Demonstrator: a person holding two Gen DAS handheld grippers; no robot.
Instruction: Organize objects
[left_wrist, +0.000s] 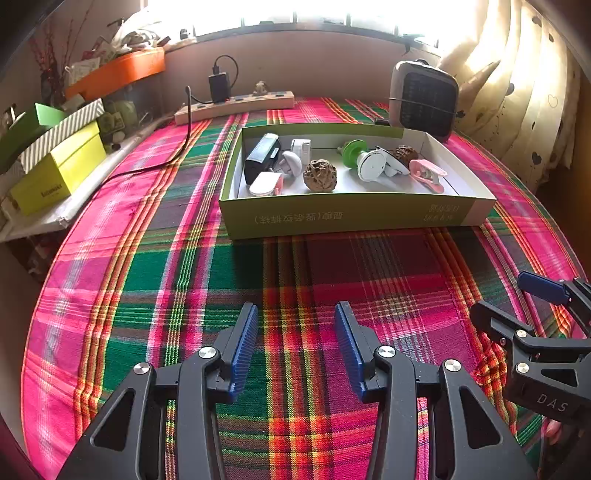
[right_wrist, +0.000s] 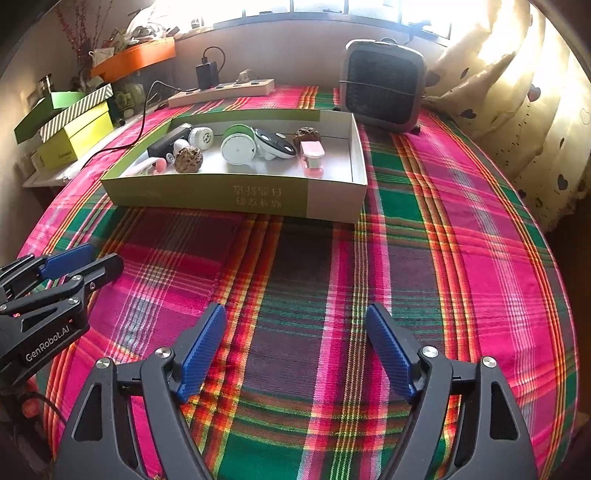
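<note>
Left wrist view shows a table under a pink, green and red plaid cloth (left_wrist: 221, 266), with a white power strip (left_wrist: 236, 105) and a black charger (left_wrist: 218, 86) plugged into it along the far edge at upper centre, a grey box-shaped fan or heater (left_wrist: 424, 99) at upper right before a cream curtain (left_wrist: 524, 92), and stacked yellow-green and striped boxes (left_wrist: 59, 166) under an orange tray (left_wrist: 118, 70) at upper left. Nothing lies on the bare cloth between the tongs and the shallow green-and-white cardboard box (left_wrist: 354, 216) in the middle of the frame. In that box sit two walnuts (left_wrist: 320, 175), a black-and-silver device (left_wrist: 262, 157), a green-and-white round gadget (left_wrist: 364, 160), a pink clip (left_wrist: 428, 175) at its right end and a few small white pieces. The left gripper (left_wrist: 295, 343) at bottom centre has its blue pads spread with only cloth between them, well short of the box. The right gripper (left_wrist: 517, 299) enters at the lower right edge, also spread and holding nothing. Right wrist view confirms this: the right gripper (right_wrist: 295, 350) gapes wide over the cloth at bottom centre, the box (right_wrist: 236, 195) lies well ahead toward upper left, and the left gripper (right_wrist: 85, 262) shows at the left edge.
</note>
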